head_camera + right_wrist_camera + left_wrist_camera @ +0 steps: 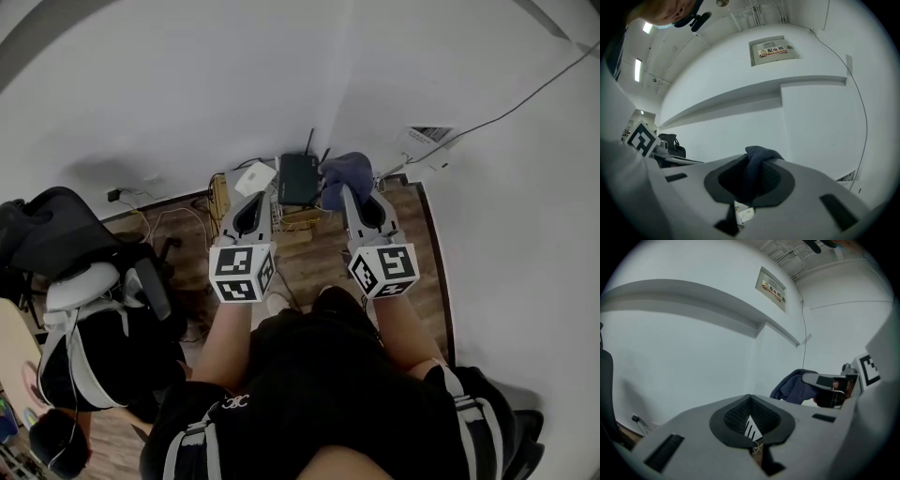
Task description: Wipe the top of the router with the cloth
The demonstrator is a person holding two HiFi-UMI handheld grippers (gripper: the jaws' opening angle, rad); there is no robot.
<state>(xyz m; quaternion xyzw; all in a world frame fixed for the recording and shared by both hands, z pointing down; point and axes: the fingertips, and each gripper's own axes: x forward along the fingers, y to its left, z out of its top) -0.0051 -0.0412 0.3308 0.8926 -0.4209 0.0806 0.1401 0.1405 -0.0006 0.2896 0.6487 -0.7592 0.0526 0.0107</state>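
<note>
**A:** Entry. Where is the router point(299, 178)?

**B:** Black, flat, antennas up, on a low wooden stand point(295, 225) against the wall, ahead of both grippers. Its top is bare.

**A:** Cloth point(346, 170)?

**B:** Dark blue and bunched, just beside the router's right edge. I cannot tell if they touch. The right gripper point(350, 192) has its jaws clamped on a fold. In the right gripper view, the cloth point(758, 157) fills the gap between the pads and bulges over the tips.

**A:** Left gripper point(251, 199)?

**B:** Jaws pressed together on nothing. It hovers left of the router, near a white box point(255, 176).

**A:** Handling?

**B:** Judgement only. The cloth looks soft, light and limp, so any loose end will drape and drag. Pinching mid-bunch seems sound, since it leaves a wad of fabric ahead of the tips. The router is probably light and may slide on its stand, so use light pressure. The left gripper could steady the casing's edge, clear of the antennas.
</note>
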